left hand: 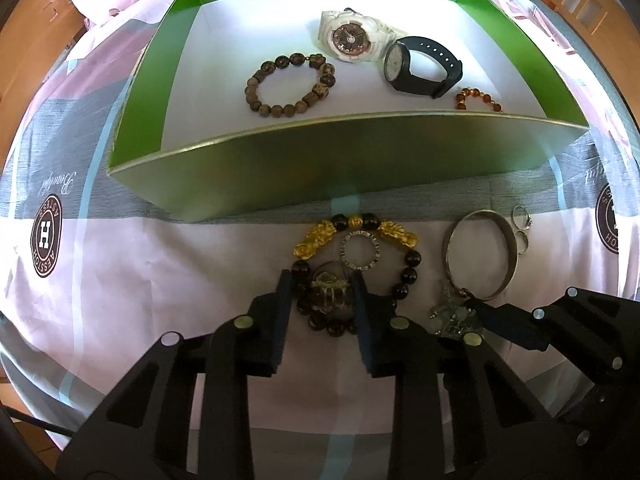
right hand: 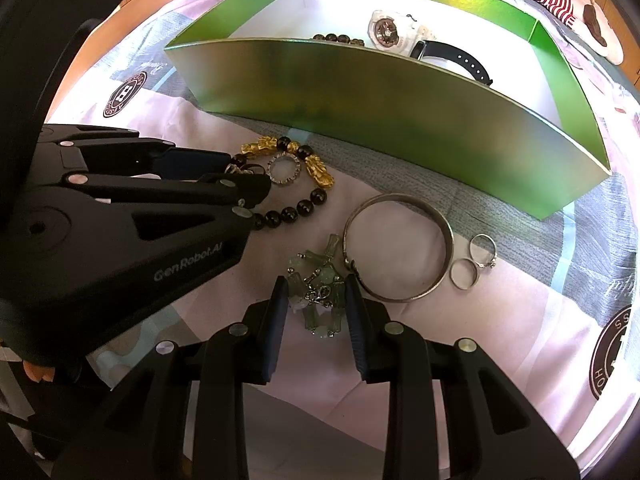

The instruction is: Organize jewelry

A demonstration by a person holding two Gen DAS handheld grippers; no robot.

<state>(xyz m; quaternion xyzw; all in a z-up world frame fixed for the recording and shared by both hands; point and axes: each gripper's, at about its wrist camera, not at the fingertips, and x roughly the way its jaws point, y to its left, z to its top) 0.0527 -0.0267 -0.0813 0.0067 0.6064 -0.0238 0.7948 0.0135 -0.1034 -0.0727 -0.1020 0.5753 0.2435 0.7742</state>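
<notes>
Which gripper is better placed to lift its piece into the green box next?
Either, roughly. The left gripper straddles the dark bead bracelet; the right gripper pinches the pale green bracelet. Right looks slightly readier.

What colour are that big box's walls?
Shiny green box, white floor inside; clearest in the left wrist view.

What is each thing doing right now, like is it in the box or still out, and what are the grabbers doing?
Green box: open, no lid.
White watch: in box.
Black watch: in box, on its side.
Brown bead bracelet: in box, flat.
Amber bead bracelet: in box.
Black-and-gold bead bracelet: outside box.
Silver bangle: outside box.
Two rings: outside box.
Left gripper: shut on black-and-gold bead bracelet.
Right gripper: shut on green stone bracelet.
</notes>
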